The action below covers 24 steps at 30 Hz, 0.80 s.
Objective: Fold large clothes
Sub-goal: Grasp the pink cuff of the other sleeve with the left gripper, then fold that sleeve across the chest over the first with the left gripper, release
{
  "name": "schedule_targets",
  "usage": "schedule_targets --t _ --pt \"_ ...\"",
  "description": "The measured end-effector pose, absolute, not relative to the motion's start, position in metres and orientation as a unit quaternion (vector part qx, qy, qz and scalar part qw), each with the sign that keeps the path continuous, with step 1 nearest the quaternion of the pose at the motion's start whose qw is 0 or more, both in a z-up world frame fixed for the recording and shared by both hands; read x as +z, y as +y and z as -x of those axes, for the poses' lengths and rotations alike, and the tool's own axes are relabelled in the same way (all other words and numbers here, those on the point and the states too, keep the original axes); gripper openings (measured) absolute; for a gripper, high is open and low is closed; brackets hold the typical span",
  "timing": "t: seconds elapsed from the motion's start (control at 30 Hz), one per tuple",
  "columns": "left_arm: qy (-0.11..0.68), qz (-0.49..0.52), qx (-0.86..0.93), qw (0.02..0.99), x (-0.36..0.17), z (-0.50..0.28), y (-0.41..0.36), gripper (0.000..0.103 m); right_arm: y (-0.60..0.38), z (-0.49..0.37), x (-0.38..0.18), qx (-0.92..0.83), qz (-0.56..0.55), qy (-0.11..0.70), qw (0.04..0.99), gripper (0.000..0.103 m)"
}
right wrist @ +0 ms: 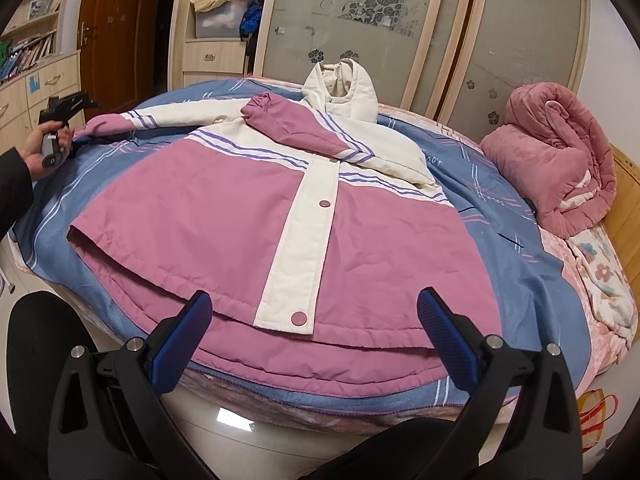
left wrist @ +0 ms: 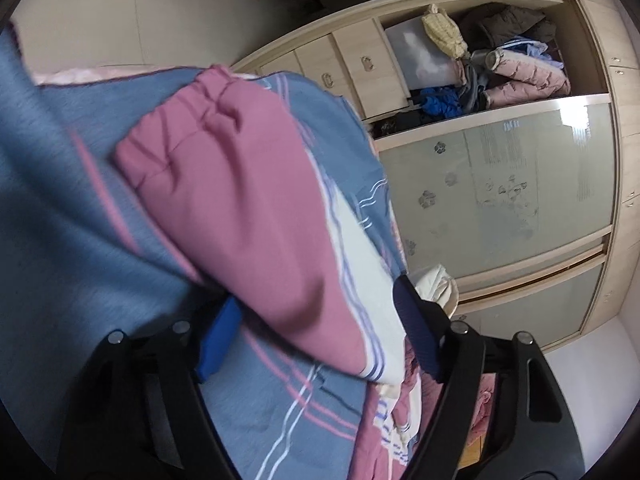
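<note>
A pink and cream hooded jacket [right wrist: 248, 216] lies front up on the blue bed cover [right wrist: 492, 216], its right sleeve folded across the chest. Its other sleeve [right wrist: 120, 120] stretches out to the left, where my left gripper [right wrist: 76, 142] is at the cuff. In the left wrist view that pink sleeve [left wrist: 256, 216] lies between the wide-apart fingers of my left gripper [left wrist: 320, 320]; the cuff points away. My right gripper [right wrist: 316, 320] is open and empty, hovering just above the jacket's hem at the near edge of the bed.
A rolled pink quilt [right wrist: 556, 160] lies at the bed's right. A wardrobe with frosted sliding doors [right wrist: 400, 20] and open shelves of clothes [left wrist: 500, 64] stands behind the bed. Drawers and a bookshelf [right wrist: 28, 64] stand at the left. An orange bag [right wrist: 596, 412] is on the floor.
</note>
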<state>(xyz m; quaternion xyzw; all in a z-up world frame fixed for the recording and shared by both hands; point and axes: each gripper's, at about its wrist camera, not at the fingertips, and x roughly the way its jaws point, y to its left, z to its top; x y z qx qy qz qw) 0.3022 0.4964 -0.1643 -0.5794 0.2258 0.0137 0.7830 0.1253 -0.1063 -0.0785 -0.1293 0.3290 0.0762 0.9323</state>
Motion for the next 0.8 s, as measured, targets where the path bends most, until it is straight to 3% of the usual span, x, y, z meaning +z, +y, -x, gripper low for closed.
schedule_targets --t 0.1,0.17,0.37,0.4,0.43,0.6,0.8 --pt "0.218 0.585 0.016 0.781 -0.166 -0.309 0.5 0.073 -0.105 -0.129 -0.081 0.078 0.128 0.332 0.931 0.102" --pt "0.22 0.587 0.027 0.779 -0.171 -0.313 0.501 0.065 -0.104 -0.131 -0.083 0.08 0.13 0.334 0.93 0.102" --pt "0.2 0.607 0.064 0.766 -0.192 -0.307 0.516 0.03 -0.101 -0.136 -0.088 0.085 0.134 0.342 0.926 0.102" --pt "0.202 0.602 0.071 0.769 -0.193 -0.309 0.518 0.017 -0.101 -0.136 -0.089 0.085 0.133 0.343 0.926 0.102" --pt "0.208 0.594 0.078 0.773 -0.194 -0.31 0.519 0.009 -0.102 -0.137 -0.09 0.086 0.132 0.344 0.926 0.102" --pt "0.282 0.373 0.166 0.868 -0.132 -0.345 0.485 0.006 -0.109 -0.138 -0.092 0.089 0.118 0.346 0.926 0.102" --pt "0.24 -0.007 0.177 0.955 -0.003 -0.419 0.343 0.006 -0.121 -0.14 -0.094 0.097 0.094 0.353 0.926 0.102"
